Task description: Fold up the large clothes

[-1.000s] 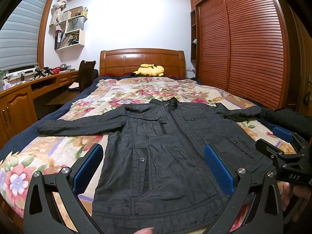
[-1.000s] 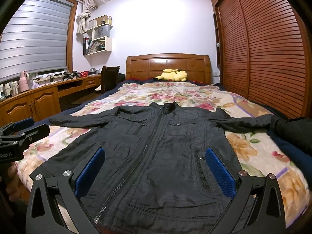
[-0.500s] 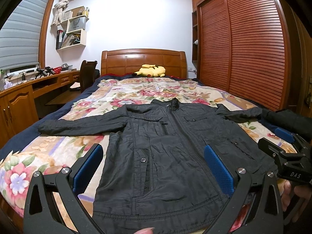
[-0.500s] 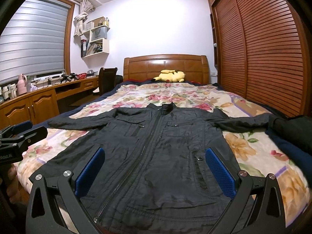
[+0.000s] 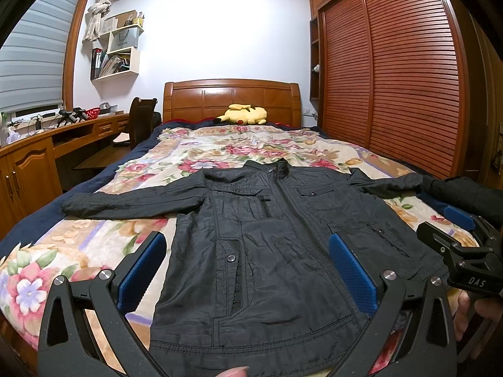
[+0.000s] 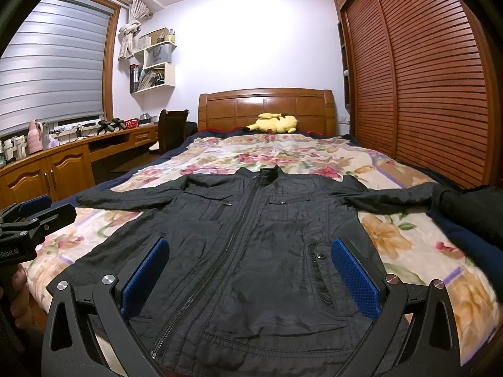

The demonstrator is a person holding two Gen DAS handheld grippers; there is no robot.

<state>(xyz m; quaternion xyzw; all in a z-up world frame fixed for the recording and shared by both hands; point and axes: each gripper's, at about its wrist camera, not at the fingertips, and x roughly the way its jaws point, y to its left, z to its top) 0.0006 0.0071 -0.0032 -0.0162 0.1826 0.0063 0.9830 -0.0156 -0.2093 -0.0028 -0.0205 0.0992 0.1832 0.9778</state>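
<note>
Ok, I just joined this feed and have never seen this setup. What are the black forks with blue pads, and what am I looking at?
There is no robot here: a person holds a hand-held tool in each hand, and each carries its own fisheye camera looking forward along its two fingers. One picture comes from the left tool, the other from the right tool; the blue pads are the fingers' inner faces. Both tools are open and hold nothing. A black jacket lies flat, front up and zipped, sleeves spread, on a bed with a floral blanket. A yellow plush toy sits by the headboard.
</note>
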